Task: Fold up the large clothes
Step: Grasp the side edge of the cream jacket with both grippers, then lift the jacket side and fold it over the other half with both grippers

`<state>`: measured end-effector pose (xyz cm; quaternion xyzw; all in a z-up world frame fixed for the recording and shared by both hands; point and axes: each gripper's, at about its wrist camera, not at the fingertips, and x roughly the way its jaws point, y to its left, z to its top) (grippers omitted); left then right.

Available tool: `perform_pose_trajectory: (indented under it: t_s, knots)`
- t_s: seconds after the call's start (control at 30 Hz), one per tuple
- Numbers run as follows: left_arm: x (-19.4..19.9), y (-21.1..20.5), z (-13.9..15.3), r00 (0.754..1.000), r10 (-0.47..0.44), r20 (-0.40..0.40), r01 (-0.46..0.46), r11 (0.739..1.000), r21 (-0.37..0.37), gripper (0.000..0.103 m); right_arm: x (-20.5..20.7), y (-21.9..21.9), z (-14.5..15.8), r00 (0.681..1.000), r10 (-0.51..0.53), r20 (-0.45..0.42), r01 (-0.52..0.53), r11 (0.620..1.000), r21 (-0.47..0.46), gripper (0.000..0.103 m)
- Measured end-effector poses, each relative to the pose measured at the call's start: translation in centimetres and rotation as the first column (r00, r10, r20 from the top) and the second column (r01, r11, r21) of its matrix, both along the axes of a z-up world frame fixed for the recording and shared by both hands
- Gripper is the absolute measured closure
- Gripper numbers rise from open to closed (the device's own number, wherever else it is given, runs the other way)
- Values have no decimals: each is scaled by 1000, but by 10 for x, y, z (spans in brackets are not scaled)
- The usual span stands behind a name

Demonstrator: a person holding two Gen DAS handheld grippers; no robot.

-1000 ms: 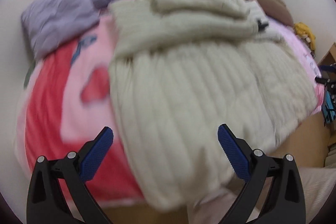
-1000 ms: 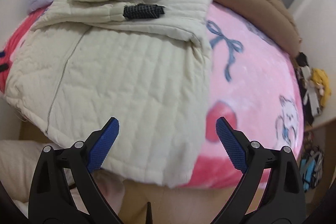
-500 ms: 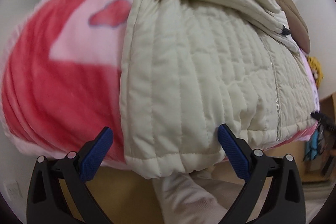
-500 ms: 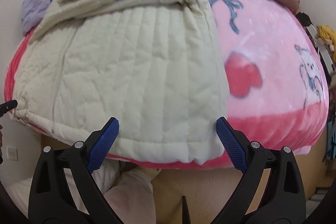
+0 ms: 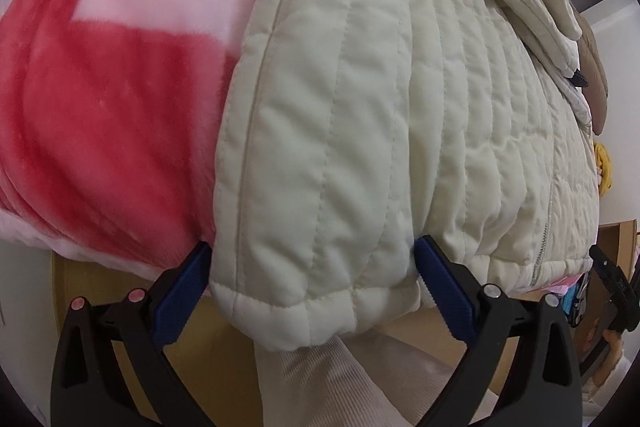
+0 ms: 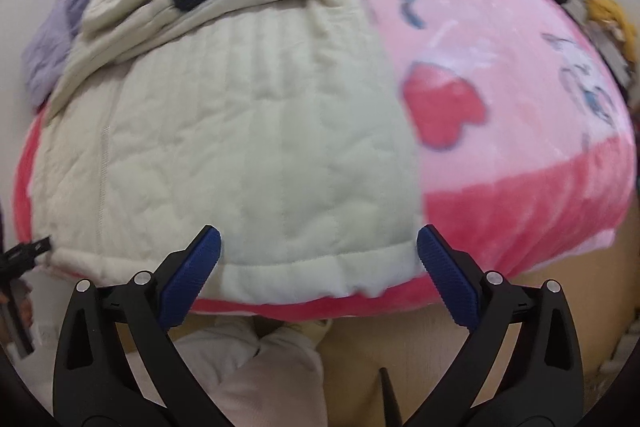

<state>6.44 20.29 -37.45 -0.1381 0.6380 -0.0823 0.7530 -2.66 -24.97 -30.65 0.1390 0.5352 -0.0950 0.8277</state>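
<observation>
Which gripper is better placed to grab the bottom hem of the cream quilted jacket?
Left, probably. The left gripper already straddles the cream quilted jacket's hem corner with open jaws; the right gripper frames the hem from further back.

The left claw [image 5: 312, 279] points steeply down with its blue pads [image 5: 182, 291] spread wide, pressing on nothing. The right claw [image 6: 318, 267] tilts down likewise; its jaws have just been opening and stand wide apart, gripping nothing. Pale-trousered legs [image 6: 256, 371] show below both claws
</observation>
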Motion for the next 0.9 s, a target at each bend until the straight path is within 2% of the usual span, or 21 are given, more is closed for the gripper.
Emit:
perform_pose_trajectory:
  t_s: [0.23,0.33,0.43,0.47,0.5,0.57,0.6,0.63,0.7,0.73,0.9]
  knots:
    - [-6,-8,-7,1000,-1,-17,1,1000,-4,5,10,-25,-38,997,-24,-72,33,992,121,9]
    - [-5,-14,-12,1000,-15,-20,15,1000,-7,11,12,-34,-47,994,-60,-94,78,977,200,9]
    - [-4,-16,-13,999,-25,-22,25,1000,3,24,13,-32,-42,994,-36,-103,57,977,204,21]
    - [0,-14,-9,999,-27,-20,27,1000,7,33,13,-33,-40,993,-35,-108,58,975,215,29]
    - [0,-16,-7,999,-29,-19,29,999,12,38,12,-34,-39,993,-33,-114,60,968,245,35]
    - [-2,-21,2,999,-53,-10,53,998,32,58,13,-34,-34,993,-20,-119,55,952,301,58]
    - [-2,-25,6,997,-72,-4,72,997,39,65,15,-31,-30,993,-1,-120,39,950,311,63]
    - [-3,-32,12,995,-102,6,101,994,42,74,17,-28,-24,992,18,-125,20,955,296,63]
    - [-2,-47,25,987,-160,13,158,981,115,76,23,-24,-12,990,53,-129,-14,957,289,65]
    - [-2,-50,29,986,-167,13,164,979,124,77,26,-24,-3,990,63,-128,-23,955,296,66]
    - [5,-50,59,995,-103,-9,103,992,71,79,40,-22,37,986,133,-99,-95,942,321,67]
